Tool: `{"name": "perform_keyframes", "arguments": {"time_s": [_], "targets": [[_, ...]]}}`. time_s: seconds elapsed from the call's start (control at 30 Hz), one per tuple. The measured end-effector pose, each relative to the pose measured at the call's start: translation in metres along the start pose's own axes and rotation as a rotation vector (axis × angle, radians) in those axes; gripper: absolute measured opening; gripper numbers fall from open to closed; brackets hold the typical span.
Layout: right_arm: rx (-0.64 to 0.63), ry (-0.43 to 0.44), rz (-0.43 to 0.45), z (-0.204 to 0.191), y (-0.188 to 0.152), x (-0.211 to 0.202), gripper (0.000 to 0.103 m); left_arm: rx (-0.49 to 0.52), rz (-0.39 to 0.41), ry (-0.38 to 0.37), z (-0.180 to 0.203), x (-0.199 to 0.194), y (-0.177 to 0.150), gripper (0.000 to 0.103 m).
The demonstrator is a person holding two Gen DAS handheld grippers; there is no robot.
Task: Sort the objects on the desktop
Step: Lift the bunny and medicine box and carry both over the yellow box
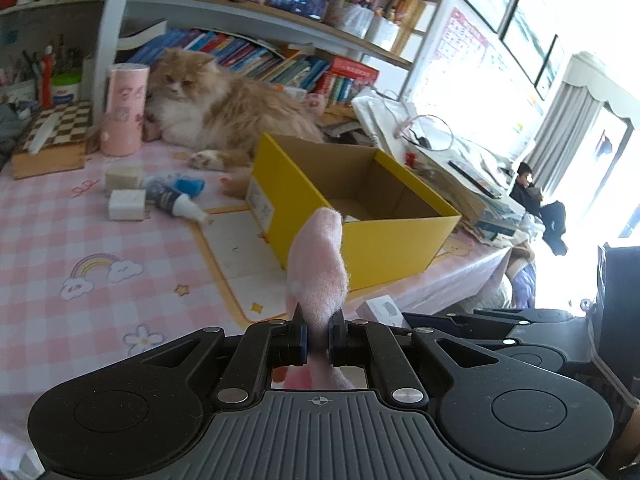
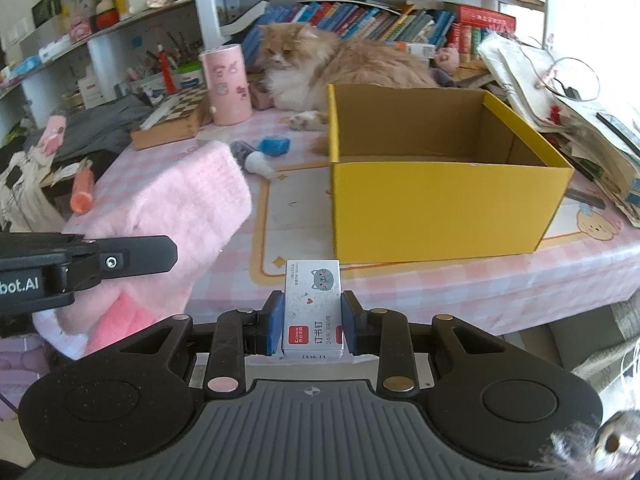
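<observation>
My left gripper [image 1: 318, 338] is shut on a pink fluffy sock [image 1: 318, 268], held above the table in front of the open yellow cardboard box [image 1: 384, 240]. The sock also shows at the left of the right wrist view [image 2: 188, 208], with the left gripper's finger [image 2: 132, 258] across it. My right gripper [image 2: 312, 326] is shut on a small white staple box [image 2: 313, 308] with a cat drawing, held near the table's front edge before the yellow box [image 2: 436, 208]. The staple box shows in the left wrist view [image 1: 382, 310].
An orange-and-white cat [image 1: 224, 108] lies behind the box. A pink cylinder [image 1: 122, 110], two white blocks [image 1: 126, 204], a bottle [image 1: 176, 200] and a blue item [image 1: 190, 185] sit on the pink checked tablecloth [image 1: 80, 240]. Stacked papers [image 2: 580, 120] lie at the right.
</observation>
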State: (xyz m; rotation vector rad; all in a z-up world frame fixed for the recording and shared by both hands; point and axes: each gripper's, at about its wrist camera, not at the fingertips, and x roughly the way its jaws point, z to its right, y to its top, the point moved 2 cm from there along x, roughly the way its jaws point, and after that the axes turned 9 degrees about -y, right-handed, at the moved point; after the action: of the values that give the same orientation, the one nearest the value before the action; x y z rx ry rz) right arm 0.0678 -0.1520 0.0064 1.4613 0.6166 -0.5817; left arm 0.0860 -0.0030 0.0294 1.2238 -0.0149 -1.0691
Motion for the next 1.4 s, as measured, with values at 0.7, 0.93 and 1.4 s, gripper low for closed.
{"name": "perform_keyframes", "arguments": {"time_s": [0.7,0.93,1.4], "targets": [[0.164,-0.128,0.025,0.066,-0.007,-0.014,0.028,0.145,-0.037,-0.140,0.049,0.043,0.019,0.008],[0.188,-0.155,0.017,0.083,-0.011,-0.013,0.028,0.170,-0.036,-0.172,0.062,0.055,0.023,0.008],[0.179,-0.185,0.186,0.109,0.031,-0.011,0.028,0.221,0.061,-0.177,0.074,0.078,0.085,0.008]]}}
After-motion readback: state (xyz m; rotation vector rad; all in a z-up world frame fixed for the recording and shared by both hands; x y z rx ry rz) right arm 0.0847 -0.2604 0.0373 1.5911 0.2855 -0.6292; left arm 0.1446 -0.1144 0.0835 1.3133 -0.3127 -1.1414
